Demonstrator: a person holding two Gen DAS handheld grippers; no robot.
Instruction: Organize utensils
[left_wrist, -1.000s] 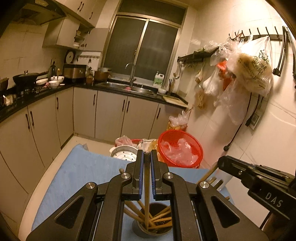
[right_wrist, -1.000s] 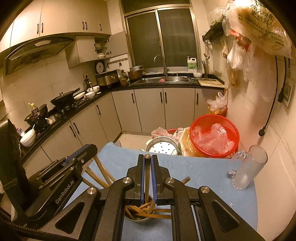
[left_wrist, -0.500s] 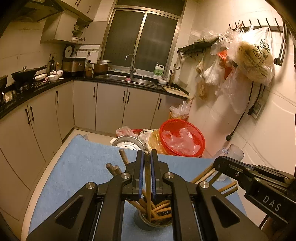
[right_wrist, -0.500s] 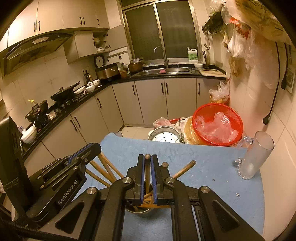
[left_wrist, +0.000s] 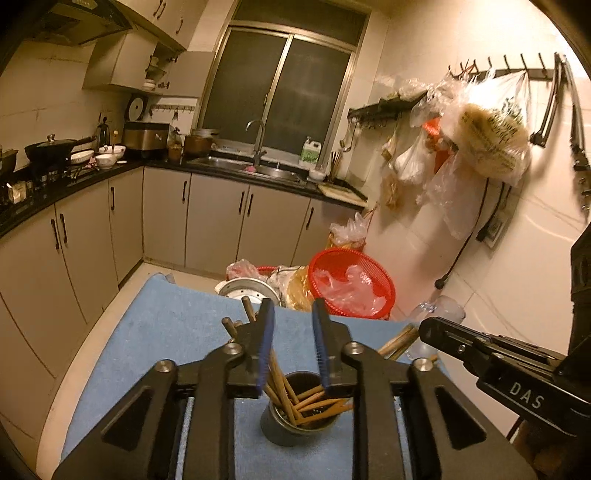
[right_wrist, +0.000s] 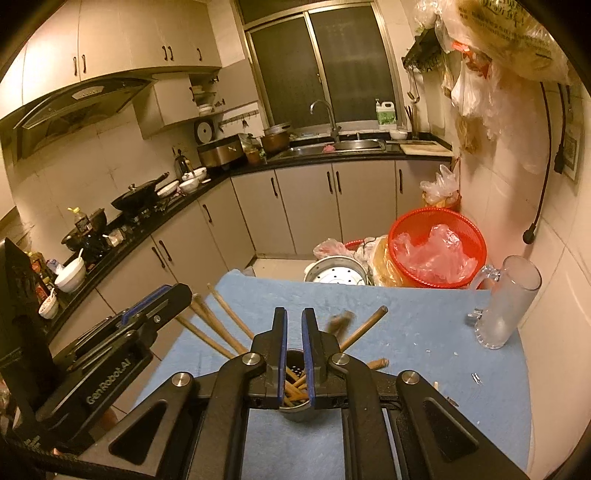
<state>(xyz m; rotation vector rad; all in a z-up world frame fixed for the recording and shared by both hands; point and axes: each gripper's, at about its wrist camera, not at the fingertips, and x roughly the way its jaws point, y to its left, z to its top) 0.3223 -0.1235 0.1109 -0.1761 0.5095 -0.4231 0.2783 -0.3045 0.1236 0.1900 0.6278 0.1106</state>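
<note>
I am at the dropping-in step: the chopsticks (left_wrist: 291, 391) are going into the metal holder cup (left_wrist: 284, 424), which stands on the blue mat (left_wrist: 166, 332) covering the worktop, directly below both of my grippers.

My left gripper (left_wrist: 293, 325) has just been opening its jaws; they now stand apart with nothing pressed between the blue pads, and the sticks they hover over lean loose in the cup. In its own view the cup sits at six o'clock, the sticks fanning out toward two and eleven o'clock.

My right gripper (right_wrist: 294, 325) has its jaws nearly together, a narrow slit between the pads, and I see no stick in that slit (one blurred brown stick end at about one o'clock of the tips looks to be in motion, though I cannot tell whether it is falling or just settling). In this view the cup (right_wrist: 295, 402) shows through the gap at six o'clock, and the left gripper (right_wrist: 155, 306) comes in from nine o'clock with several stick ends jutting past it.

A clear glass mug (right_wrist: 506, 302) stands near the mat's edge at three o'clock, well apart from the cup.

My judgement: this batch is delivered. Next I should lift both grippers clear without snagging the splayed ends, then look for stray utensils; one short stick (right_wrist: 376, 363) seems to lie just beside the cup.
</note>
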